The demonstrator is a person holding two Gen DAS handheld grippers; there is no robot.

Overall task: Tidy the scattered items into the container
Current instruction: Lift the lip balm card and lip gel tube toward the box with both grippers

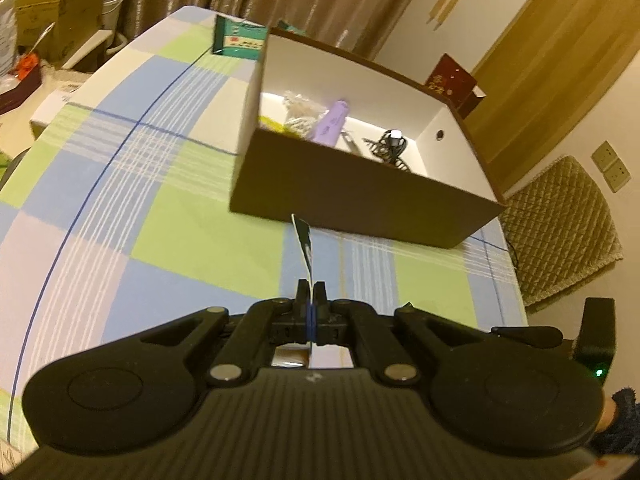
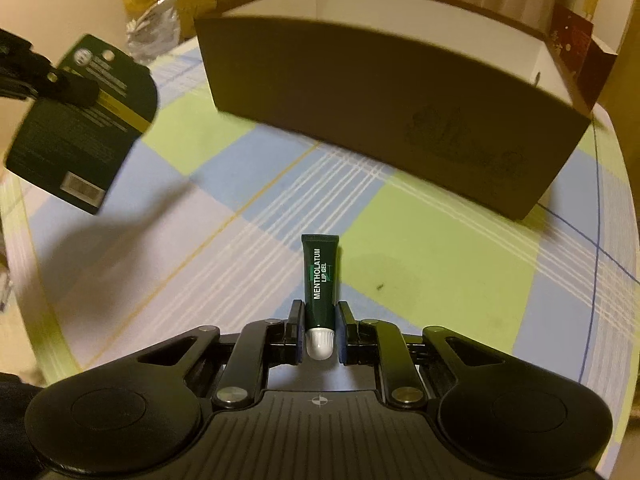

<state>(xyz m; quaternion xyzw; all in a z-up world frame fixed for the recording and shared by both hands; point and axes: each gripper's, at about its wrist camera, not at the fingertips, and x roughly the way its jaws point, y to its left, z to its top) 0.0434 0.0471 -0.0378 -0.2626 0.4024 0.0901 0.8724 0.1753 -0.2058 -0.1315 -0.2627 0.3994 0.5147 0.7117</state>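
Note:
My left gripper (image 1: 311, 292) is shut on a thin dark card package (image 1: 304, 246), held edge-on above the checked tablecloth, just short of the brown box (image 1: 360, 200). The same package (image 2: 80, 120) shows flat at the upper left of the right wrist view, clamped by the left gripper's fingers (image 2: 68, 88). My right gripper (image 2: 319, 312) is shut on a dark green Mentholatum lip gel tube (image 2: 321, 276), white cap toward me, held above the cloth in front of the box (image 2: 380, 112). Inside the box lie a purple item (image 1: 332, 122), a clear packet (image 1: 300, 110) and a black cable (image 1: 390, 146).
A green booklet (image 1: 238, 40) lies on the table behind the box's left corner. A red gift bag (image 1: 452, 84) stands behind the box. A padded chair (image 1: 560, 224) is past the table's right edge. Cardboard boxes (image 1: 60, 0) stand off the far left.

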